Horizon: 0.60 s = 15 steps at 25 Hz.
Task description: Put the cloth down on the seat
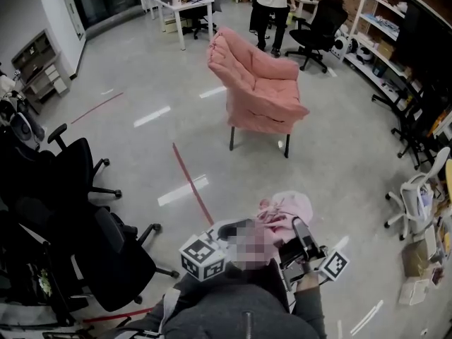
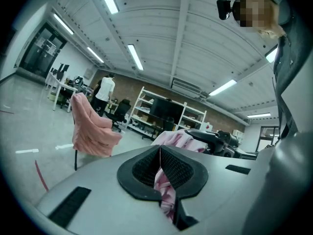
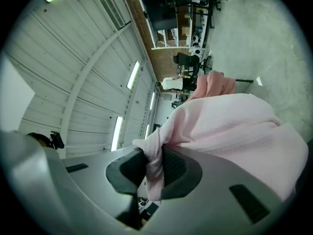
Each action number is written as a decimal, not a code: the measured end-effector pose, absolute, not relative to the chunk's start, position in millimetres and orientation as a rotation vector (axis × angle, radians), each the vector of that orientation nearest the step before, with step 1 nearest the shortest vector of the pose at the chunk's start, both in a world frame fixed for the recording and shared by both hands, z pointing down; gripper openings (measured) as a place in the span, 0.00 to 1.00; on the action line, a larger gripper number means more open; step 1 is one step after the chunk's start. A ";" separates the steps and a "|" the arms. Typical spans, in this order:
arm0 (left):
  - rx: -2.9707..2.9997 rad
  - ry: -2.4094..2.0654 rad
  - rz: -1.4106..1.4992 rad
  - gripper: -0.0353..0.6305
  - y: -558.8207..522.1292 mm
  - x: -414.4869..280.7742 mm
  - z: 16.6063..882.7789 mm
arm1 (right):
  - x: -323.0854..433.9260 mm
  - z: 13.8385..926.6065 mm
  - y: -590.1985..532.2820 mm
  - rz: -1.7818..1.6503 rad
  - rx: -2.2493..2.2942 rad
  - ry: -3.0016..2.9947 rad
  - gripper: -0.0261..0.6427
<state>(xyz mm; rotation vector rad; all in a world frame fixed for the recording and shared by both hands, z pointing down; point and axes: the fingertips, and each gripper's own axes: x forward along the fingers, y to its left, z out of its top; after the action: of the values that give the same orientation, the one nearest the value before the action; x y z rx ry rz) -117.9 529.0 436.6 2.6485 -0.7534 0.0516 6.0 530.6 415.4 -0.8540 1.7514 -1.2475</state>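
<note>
A pale pink cloth [image 1: 286,210] is bunched up in front of the person, held between both grippers. My left gripper [image 2: 160,173] is shut on a fold of the cloth [image 2: 165,190] that hangs down through its jaws. My right gripper [image 3: 155,168] is shut on another fold of the cloth [image 3: 230,131], which billows out to the right. In the head view the left gripper's marker cube [image 1: 203,256] sits low centre and the right gripper [image 1: 308,249] just right of it. The pink padded chair [image 1: 258,90] stands a few steps ahead; its seat [image 1: 272,108] is bare.
Black office chairs [image 1: 78,217] crowd the left side. More chairs [image 1: 417,189] and shelving [image 1: 385,41] line the right. A red tape line [image 1: 194,186] runs across the grey floor towards the chair. A person [image 1: 272,6] stands behind the pink chair near white desks [image 1: 180,6].
</note>
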 end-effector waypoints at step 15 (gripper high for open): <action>2.608 -0.775 0.092 0.07 473.0 -116.7 452.0 | 9.1 435.4 473.1 -1.325 -0.885 1.723 0.11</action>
<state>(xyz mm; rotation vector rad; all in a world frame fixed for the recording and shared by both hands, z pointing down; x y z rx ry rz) -116.7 473.0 452.0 2.6082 -0.7754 0.0923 9.1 473.1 435.4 -0.8848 1.7225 -1.3246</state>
